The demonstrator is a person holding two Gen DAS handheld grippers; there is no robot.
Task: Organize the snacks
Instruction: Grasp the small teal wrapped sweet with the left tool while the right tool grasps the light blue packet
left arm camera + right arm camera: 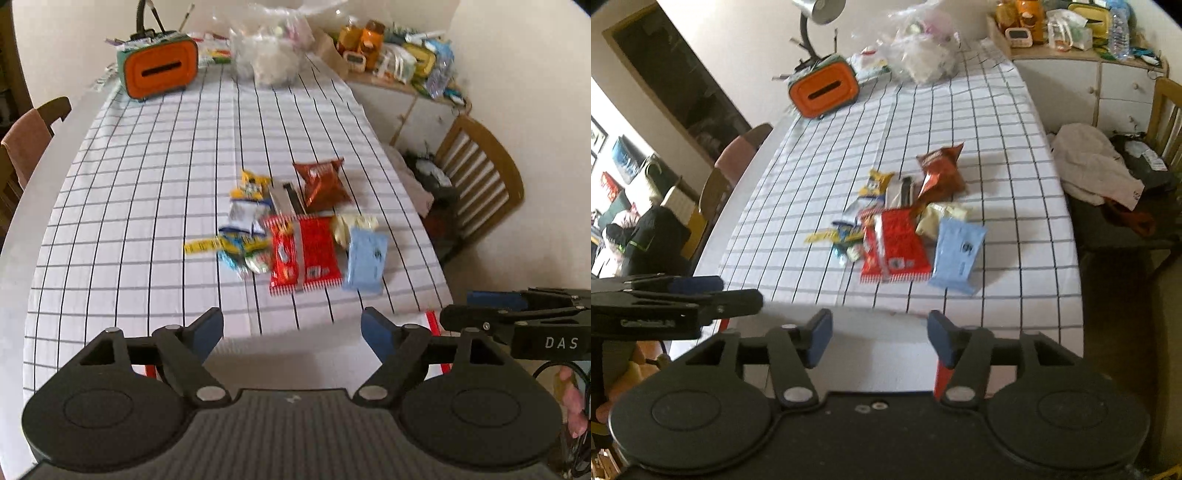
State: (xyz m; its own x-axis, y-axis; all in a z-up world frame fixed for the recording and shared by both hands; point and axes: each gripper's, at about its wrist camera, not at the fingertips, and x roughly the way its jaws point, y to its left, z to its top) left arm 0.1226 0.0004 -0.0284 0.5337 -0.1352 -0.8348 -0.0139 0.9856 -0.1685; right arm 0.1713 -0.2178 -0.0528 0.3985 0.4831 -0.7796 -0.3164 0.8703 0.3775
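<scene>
A heap of snack packets lies mid-table on the checked cloth (147,184): a red packet (304,254), a light blue one (365,258), a brown-red chip bag (325,184), a yellow one (251,184) and several small ones. In the right wrist view the same red packet (894,243), blue packet (956,254) and chip bag (940,173) show. My left gripper (291,328) stands open and empty, short of the heap above the near table edge. My right gripper (881,332) is open too, with nothing between its fingers. Each shows in the other's view: right gripper (465,308), left gripper (735,291).
An orange tissue box (159,70) and a clear plastic bag (269,55) stand at the far end. A cluttered cabinet (399,48) and a wooden chair (480,177) are to the right, another chair (33,129) to the left. A white thing with red edges (942,376) lies under the grippers.
</scene>
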